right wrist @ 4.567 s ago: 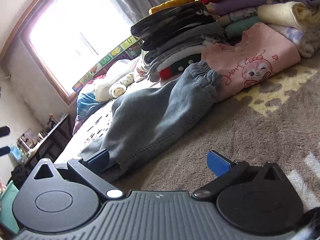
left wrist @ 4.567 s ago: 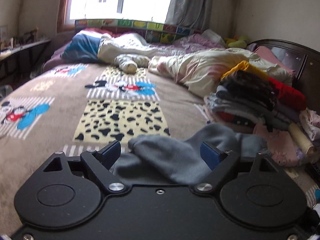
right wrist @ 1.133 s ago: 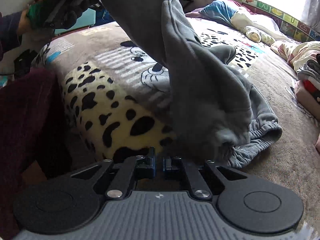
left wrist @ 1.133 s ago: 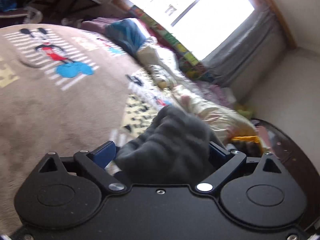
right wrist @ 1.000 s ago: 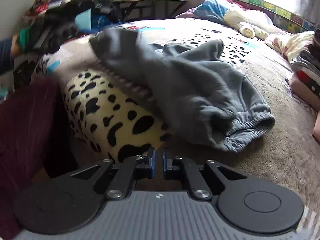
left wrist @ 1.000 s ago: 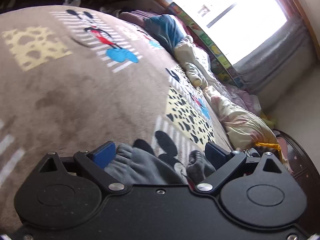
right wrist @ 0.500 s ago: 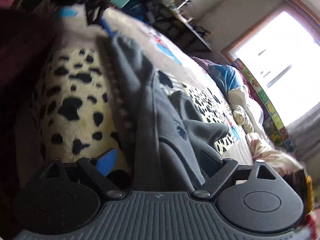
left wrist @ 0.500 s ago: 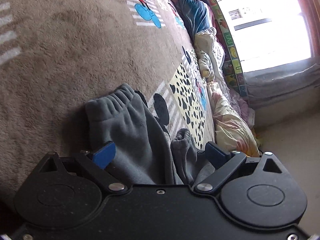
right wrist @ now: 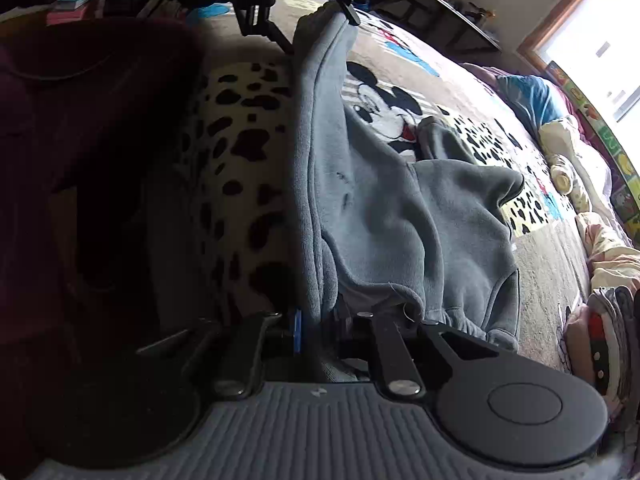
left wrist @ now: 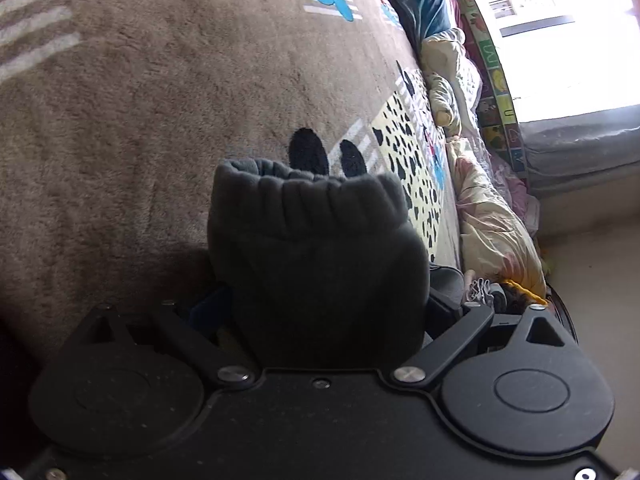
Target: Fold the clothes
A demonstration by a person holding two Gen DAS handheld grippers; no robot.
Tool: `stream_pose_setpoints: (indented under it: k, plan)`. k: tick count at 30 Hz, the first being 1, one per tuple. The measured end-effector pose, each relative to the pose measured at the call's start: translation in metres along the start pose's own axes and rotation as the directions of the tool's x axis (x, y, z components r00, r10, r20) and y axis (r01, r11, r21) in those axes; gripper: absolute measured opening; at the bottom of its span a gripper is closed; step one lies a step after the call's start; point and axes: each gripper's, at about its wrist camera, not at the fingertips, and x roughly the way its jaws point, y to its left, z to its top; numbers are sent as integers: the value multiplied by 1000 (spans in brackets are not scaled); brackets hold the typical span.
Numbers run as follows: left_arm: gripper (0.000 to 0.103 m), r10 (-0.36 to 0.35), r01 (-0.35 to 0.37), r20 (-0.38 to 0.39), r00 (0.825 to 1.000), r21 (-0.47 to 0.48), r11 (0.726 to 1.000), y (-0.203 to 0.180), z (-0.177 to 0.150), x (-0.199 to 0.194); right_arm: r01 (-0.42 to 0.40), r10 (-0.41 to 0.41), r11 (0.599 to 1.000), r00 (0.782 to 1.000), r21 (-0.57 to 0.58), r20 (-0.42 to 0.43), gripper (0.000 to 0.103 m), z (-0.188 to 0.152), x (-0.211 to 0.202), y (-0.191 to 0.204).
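Grey fleece fills both my views: the sweatpants (right wrist: pixel 400 216) lie spread on the brown cartoon-print blanket (left wrist: pixel 160 100) that covers the bed, and I hold them at two ends. My right gripper (right wrist: pixel 316 332) is pinched tight on the long edge of the fabric, the blue pad pressing right against the cloth. That edge runs taut and straight away to my left gripper (right wrist: pixel 340 12), seen far off in the right wrist view, which clamps the other end. From the left wrist view, my left gripper (left wrist: pixel 324 320) has the ribbed elastic band (left wrist: pixel 312 196) bunched up between its fingers, the cloth hiding both pads. One trouser leg sags over the spotted yellow patch. A stack of folded clothes (right wrist: pixel 604 340) sits at the far right, well apart from the pants.
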Motion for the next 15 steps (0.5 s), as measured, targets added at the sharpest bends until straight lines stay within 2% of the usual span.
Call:
stream_pose_setpoints:
  k: [4,5,6,7,8,11,12,14,15]
  plan:
    - [96,22,-21,30,999,-21,1000,6,-1,-6,-22,21,999,999,-26,-30,16,-1,6,6]
    - [93,29,-30,21,999,11,1000,6,-1,-5,-26,25,999,999,-43,-40,17,1,9,9]
    - [85,37,-38,13,999,43,998,5,-1,-5,-30,28,998,998,-52,-48,19,3,13,11]
    - [64,45,-45,5,999,75,996,5,-1,-4,-36,33,998,998,-55,-56,23,4,17,13]
    - [46,53,-53,-3,999,108,993,5,-1,-3,-42,39,998,998,-54,-56,29,5,20,14]
    - [18,68,-62,-20,998,211,976,1,-1,-1,-49,48,998,998,-33,-38,46,7,20,14]
    - [15,49,-46,-7,999,274,961,-6,-1,-5,-54,54,998,998,-18,-32,53,7,19,12]
    - [10,10,-15,14,1000,397,918,-21,-1,-12,-83,83,996,997,37,1,57,9,10,4]
    - [9,-29,6,42,999,481,877,-34,-2,-20,-101,99,992,995,74,26,60,10,4,-2]
